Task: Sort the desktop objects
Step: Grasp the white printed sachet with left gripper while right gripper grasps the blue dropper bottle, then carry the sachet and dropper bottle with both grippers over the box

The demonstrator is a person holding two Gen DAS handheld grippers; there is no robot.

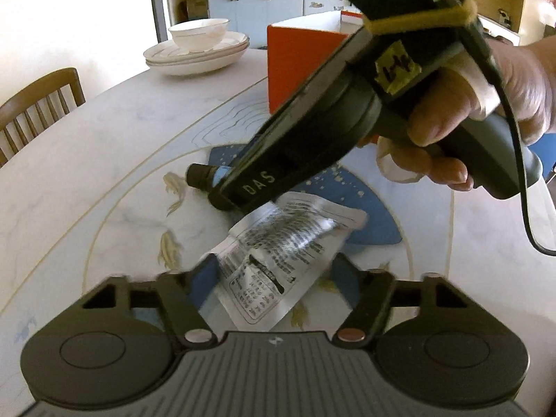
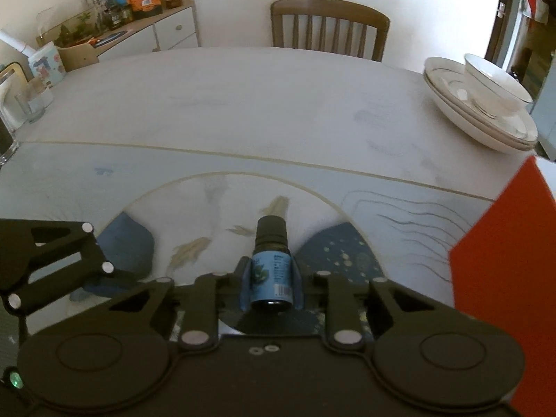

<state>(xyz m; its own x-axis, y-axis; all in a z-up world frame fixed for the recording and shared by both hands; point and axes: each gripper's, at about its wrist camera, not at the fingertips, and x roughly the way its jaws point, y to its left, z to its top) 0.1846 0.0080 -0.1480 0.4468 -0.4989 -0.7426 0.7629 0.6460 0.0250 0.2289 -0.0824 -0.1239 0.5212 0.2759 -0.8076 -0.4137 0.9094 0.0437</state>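
Observation:
My right gripper is shut on a small dark bottle with a blue label, held between the blue pads; its cap points away from me. In the left wrist view the same bottle sticks out of the right gripper's tip above the table. A silver foil packet with printed text lies between the fingers of my left gripper, whose jaws stand wide around it. An orange box stands behind, also at the right edge of the right wrist view.
Stacked white plates with a bowl sit at the far table edge. A wooden chair stands beyond the table. Glasses stand at the far left. The right hand and its cable cross above the packet.

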